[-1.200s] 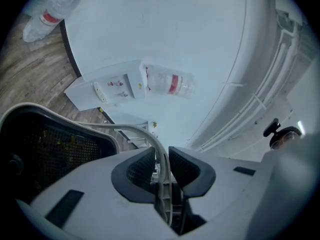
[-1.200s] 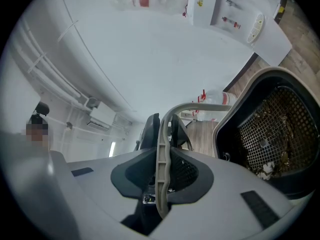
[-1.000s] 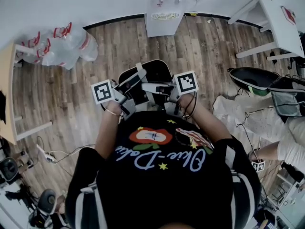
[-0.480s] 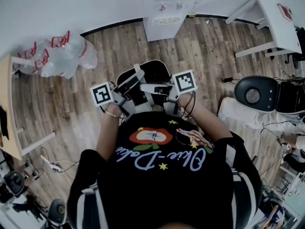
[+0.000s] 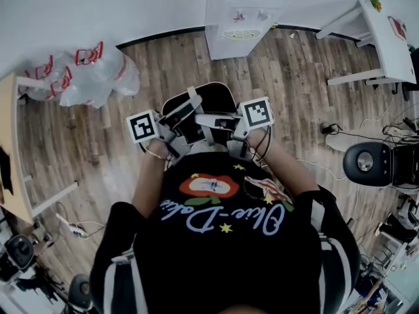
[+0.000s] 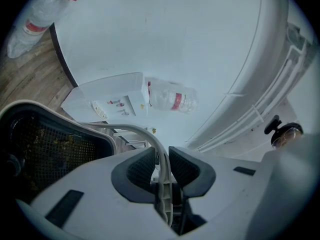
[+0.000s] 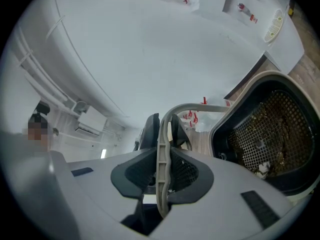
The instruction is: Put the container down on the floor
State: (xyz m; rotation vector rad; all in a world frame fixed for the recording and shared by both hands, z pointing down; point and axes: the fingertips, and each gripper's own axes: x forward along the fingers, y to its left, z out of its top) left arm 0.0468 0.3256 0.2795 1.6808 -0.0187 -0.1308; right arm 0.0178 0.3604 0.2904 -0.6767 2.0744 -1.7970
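Observation:
I hold a black container [image 5: 200, 103] with a mesh inside and pale grey handles in front of the person's chest, above the wooden floor [image 5: 294, 77]. The left gripper [image 5: 171, 138] is at its left side and the right gripper [image 5: 228, 128] at its right. In the left gripper view the left gripper [image 6: 163, 160] is shut on a thin grey handle [image 6: 146, 134], with the container's mesh [image 6: 45, 149] to the left. In the right gripper view the right gripper [image 7: 164, 165] is shut on the other grey handle [image 7: 195, 106], beside the container [image 7: 265, 134], which holds some scraps.
A white water dispenser [image 5: 245, 12] stands by the wall ahead. Clear bags with red handles [image 5: 85, 70] lie at the far left. A white table [image 5: 386, 31] is at the far right, a black office chair [image 5: 373, 165] at the right, a wooden table [image 5: 10, 142] and cables [image 5: 69, 224] at the left.
The person has turned or stepped: the dispenser now sits nearer and more central, and the chair has slid to the right edge. Both grippers keep the same hold on the handles.

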